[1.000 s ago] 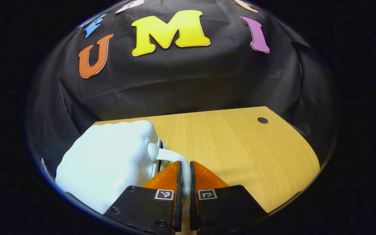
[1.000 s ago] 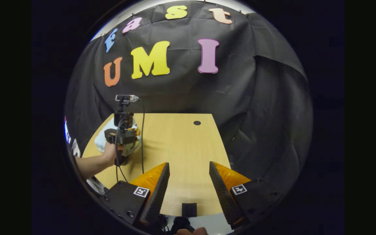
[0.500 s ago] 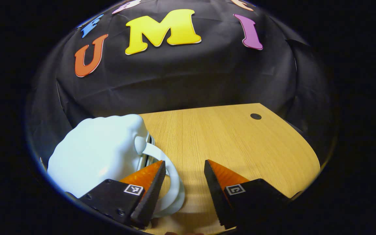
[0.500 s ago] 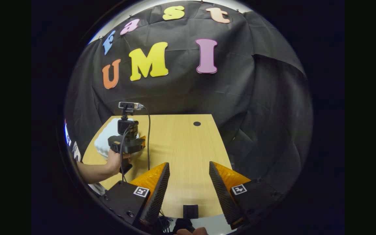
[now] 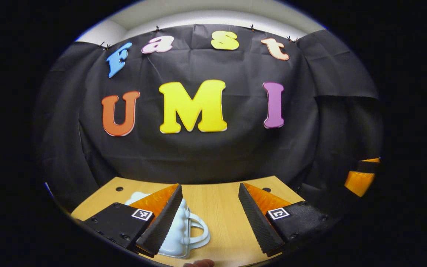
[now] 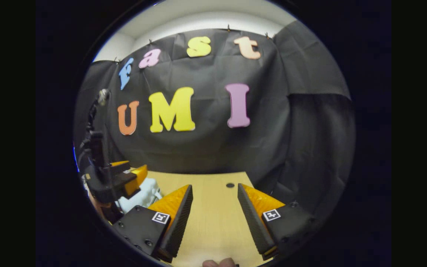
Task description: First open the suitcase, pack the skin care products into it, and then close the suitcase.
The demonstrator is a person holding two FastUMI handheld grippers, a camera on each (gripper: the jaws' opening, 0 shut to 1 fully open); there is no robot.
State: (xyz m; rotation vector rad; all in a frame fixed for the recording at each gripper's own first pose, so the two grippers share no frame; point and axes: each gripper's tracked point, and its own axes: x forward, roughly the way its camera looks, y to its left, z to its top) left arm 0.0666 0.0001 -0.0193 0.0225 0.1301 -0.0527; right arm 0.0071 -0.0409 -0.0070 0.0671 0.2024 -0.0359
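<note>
Suitcase (image 5: 178,231): pale, closed, on worktop (image 5: 221,211), partly behind left hand-held gripper (image 5: 209,218) finger. Both hand-held grippers: jaws wide apart, holding nothing. Right hand-held gripper (image 6: 213,215) above bare worktop.

Even overhead light, fisheye-warped edges

The suitcase (image 5: 178,237) is pale blue-white, with a handle (image 5: 198,233) of the same shade. The table (image 5: 219,222) is light yellow wood with fine straight grain and a small dark round hole (image 6: 230,185).
</note>
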